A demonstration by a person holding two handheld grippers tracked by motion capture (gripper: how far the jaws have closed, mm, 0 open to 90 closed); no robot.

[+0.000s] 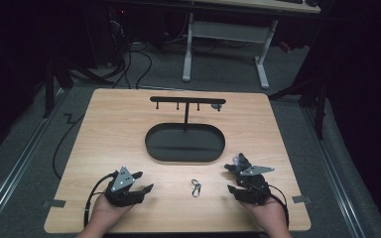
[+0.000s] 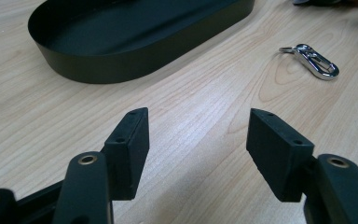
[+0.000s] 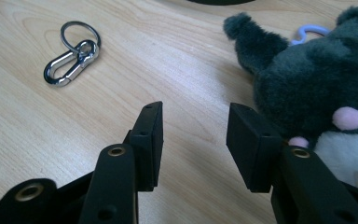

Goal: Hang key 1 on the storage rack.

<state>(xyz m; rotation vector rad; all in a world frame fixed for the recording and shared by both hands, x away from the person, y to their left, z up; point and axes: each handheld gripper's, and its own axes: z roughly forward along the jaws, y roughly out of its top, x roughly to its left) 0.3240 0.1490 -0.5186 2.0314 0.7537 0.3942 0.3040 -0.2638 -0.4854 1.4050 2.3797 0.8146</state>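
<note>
1. Your left gripper (image 1: 140, 182) sits low on the wooden table (image 1: 104, 129), near your edge. Its jaws are wide apart with nothing between them.
2. Your right gripper (image 1: 232, 179) sits on the other side. Its jaws are apart too, a bit less wide, and they hold nothing.
3. A small silver clip (image 1: 196, 188) with a ring lies flat on the table between your two grippers. It touches neither one.
4. A dark grey plush toy (image 3: 317, 79) lies just beside your right gripper. In the right gripper view the jaw arm hides its lower part, and the picture's edge cuts it off.
5. From above, the toy (image 1: 239, 161) is a dark, blurry lump.
6. The black oval tray (image 1: 185, 144) sits in the middle, with a thin hook stand (image 1: 187, 102) rising from it.
7. A small thing hangs at the right end of the stand, too tiny to make out.
</note>
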